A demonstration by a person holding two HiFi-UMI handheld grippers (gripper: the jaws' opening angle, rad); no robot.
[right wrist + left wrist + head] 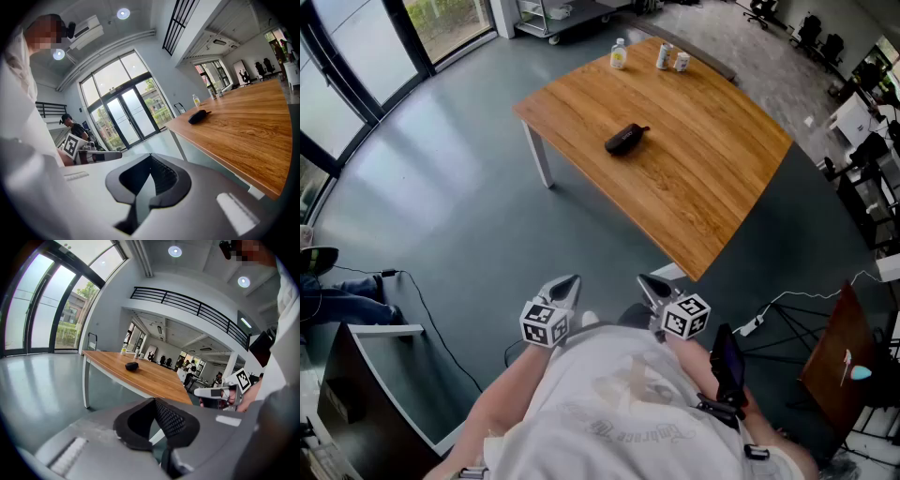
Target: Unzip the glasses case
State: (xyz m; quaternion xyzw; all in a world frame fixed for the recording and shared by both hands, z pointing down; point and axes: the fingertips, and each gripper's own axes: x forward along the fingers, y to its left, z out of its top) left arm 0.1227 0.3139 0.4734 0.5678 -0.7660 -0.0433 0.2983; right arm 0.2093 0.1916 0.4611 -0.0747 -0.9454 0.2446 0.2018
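- While both grippers hang close to the torso in the head view, the case (625,139) lies on the table (703,187), well apart from them and straight ahead. Its long axis runs from lower left to upper right across the view. It sits between the lines of the left gripper (564,288) and the right gripper (653,290), probably slightly nearer the right one. Both must travel forward over the table's near corner before any grip. The torso covers both hands.
- In the left gripper view, the jaws meet at their tips with nothing between them. The case (131,366) shows as a small dark lump far ahead on the tabletop, above the jaw tips. The right gripper appears at the right, level with this one.
- In the right gripper view, the jaws are likewise closed and empty. The case (197,116) lies ahead and to the right, long side on.
- No view resolves the zip or its pull. A small tab at the case's far right end may be the pull; confirm at closer range.
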